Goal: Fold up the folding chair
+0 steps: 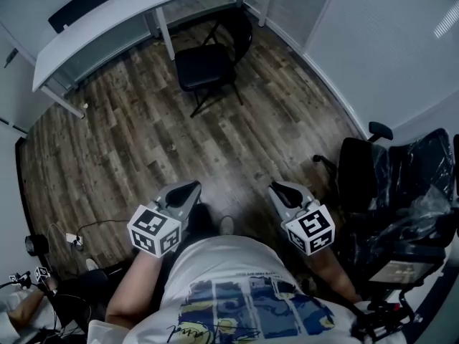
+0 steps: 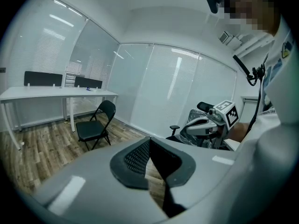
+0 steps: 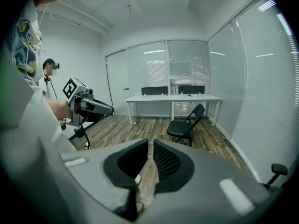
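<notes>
Head view: folding chair point(image 1: 204, 67) stood unfolded beside the bench point(image 1: 107, 18), well apart from both grippers. Left gripper point(image 1: 189, 189) jaws closed, empty; right gripper point(image 1: 280, 189) jaws barely parted, empty.

- The left tool point(image 2: 149, 146) sits at 6 o'clock, jaws together with nothing between them.
- The folding chair point(image 2: 96, 125) stands unfolded at 9 o'clock, near the white worktop point(image 2: 46, 93).
- The right tool point(image 2: 212, 122) is at 3 o'clock.

black folding chair point(image 1: 205, 66), white table point(image 1: 107, 18), brown woodgrain floor point(image 1: 143, 149)
</notes>
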Tool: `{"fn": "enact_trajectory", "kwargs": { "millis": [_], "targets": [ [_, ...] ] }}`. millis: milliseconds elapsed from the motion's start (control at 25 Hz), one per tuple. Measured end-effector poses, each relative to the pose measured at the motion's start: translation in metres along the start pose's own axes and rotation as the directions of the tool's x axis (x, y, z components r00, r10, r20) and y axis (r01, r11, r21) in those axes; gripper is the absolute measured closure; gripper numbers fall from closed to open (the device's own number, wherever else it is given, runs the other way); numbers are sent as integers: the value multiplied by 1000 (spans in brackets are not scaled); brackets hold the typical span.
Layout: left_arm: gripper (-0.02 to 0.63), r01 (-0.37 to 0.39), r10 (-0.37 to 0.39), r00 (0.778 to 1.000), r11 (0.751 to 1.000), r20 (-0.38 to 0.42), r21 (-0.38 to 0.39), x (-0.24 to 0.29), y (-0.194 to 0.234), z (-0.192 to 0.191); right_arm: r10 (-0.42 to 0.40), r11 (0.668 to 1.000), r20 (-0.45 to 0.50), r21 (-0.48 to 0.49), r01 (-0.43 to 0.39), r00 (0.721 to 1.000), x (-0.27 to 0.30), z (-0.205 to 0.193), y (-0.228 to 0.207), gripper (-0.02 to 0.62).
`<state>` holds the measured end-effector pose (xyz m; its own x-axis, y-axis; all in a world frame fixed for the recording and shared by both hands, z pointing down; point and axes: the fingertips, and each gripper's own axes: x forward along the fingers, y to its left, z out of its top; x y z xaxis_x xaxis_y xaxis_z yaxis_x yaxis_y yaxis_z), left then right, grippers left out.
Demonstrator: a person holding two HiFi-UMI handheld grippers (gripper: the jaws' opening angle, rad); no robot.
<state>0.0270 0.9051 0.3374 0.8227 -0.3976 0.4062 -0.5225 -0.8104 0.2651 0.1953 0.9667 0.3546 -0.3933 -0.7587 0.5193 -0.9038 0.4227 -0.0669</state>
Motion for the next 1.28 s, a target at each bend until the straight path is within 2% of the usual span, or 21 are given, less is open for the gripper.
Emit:
{"fn": "enact_trajectory", "kwargs": {
  "millis": [360, 640, 960, 1280],
  "targets": [
    [596, -51, 52, 999, 998, 16, -25, 3, 32, 7, 6, 1000, -6, 7, -5, 1000, 27, 12, -11, 537],
    [580, -25, 26, 999, 999, 21, -34, 23, 82, 28, -22, 1000, -20, 5, 22, 1000, 69, 43, -23, 529],
    [563, 6, -5, 1000, 999, 26, -39, 49, 157, 67, -39, 999, -14, 19, 40, 999, 132, 100, -45, 512],
    [563, 45, -44, 999, 999, 14, -19, 80, 225, 104, -101, 995, -11, 19, 101, 995, 182, 147, -78, 512]
  ]
}}
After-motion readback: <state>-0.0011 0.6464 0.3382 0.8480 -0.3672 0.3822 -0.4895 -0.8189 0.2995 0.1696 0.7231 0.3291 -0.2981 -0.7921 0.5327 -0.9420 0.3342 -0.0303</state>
